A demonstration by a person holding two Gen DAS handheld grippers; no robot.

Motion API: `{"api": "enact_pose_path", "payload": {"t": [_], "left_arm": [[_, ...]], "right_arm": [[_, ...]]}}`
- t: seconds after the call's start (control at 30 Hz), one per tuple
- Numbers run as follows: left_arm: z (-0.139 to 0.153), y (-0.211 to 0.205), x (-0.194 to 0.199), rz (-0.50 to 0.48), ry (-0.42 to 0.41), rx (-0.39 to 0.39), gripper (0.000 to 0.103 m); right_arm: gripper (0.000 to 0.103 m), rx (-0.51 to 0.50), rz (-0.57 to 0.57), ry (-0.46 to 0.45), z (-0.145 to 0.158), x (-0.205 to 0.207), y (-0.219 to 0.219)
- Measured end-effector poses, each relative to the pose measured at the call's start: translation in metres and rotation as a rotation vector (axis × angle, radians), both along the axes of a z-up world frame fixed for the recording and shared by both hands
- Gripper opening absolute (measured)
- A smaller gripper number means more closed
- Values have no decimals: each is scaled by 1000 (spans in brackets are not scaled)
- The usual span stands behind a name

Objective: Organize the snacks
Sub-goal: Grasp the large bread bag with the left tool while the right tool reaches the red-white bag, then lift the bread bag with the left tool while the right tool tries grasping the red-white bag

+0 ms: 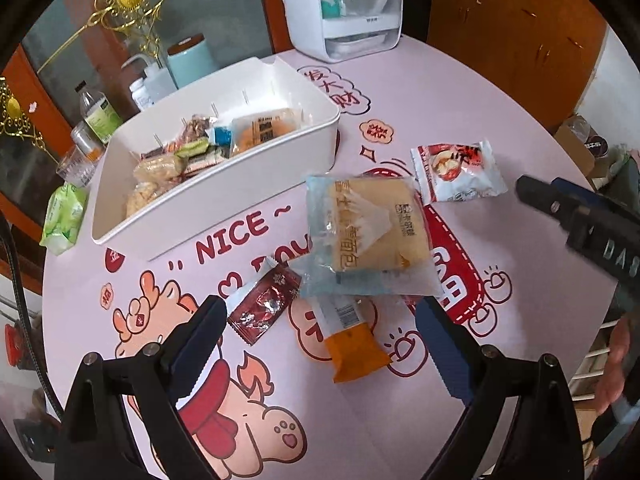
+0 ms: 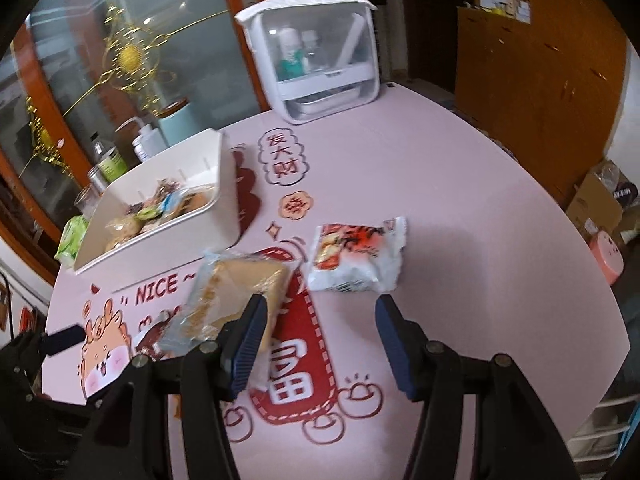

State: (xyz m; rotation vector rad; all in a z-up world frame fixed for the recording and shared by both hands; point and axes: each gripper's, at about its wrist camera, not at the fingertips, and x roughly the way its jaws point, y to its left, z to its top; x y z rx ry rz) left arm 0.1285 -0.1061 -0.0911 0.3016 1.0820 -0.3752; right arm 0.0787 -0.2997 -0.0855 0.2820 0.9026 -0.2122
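Left tool (image 1: pixel 320 320): released, jaws spread wide, nothing between the pads; it hangs over the table above the orange packet and the dark red packet, touching neither.
Right tool (image 2: pixel 320 320): released, jaws apart with bare table between them; its left finger (image 2: pixel 248 344) stands in front of the bread packet's edge, contact not clear; the red-and-white packet lies just beyond the tips.
Table (image 1: pixel 460 92): round, pink cover printed with cartoon animals, red characters and the word NICE.
White case (image 1: pixel 344 8): at the far edge of the table, clear front, small bottles inside.
White bin (image 1: pixel 224 196): open-topped, on the left part of the table, holding several wrapped snacks, mostly in its near half.
Bread packet (image 1: pixel 368 232): clear wrapper with a square yellow bread, flat near the middle of the table, its lower edge overlapping the orange packet.
Red-and-white packet (image 1: pixel 458 170): puffy bag, just right of the bread packet, apart from the bin.
Orange packet (image 1: pixel 352 344): long, white and orange, partly under the bread packet.
Dark red packet (image 1: pixel 264 308): small, shiny, just left of the orange packet.
Green tissue pack (image 1: pixel 64 216): beside the bin at the table's left edge.
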Motion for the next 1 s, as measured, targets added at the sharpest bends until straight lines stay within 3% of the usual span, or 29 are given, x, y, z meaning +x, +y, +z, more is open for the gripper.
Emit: {"api": "enact_pose_path", "payload": {"t": [0.37,0.7,0.9,1.0], "left_arm": [[-34,1,33,16,103,-22,95],[-71,-49,82,-19,195,-73,101],[-101,-73,89,-29,212,-12,102],[-103,-76,90,-29,199,-18,103]], "right_arm": [[69,97,-92,17,-30,31,-51],[71,154,-130,91,-73,76,-74],[86,155,-128,132,-97,93,-72],[86,173,-121,163,-107,99,-69]]}}
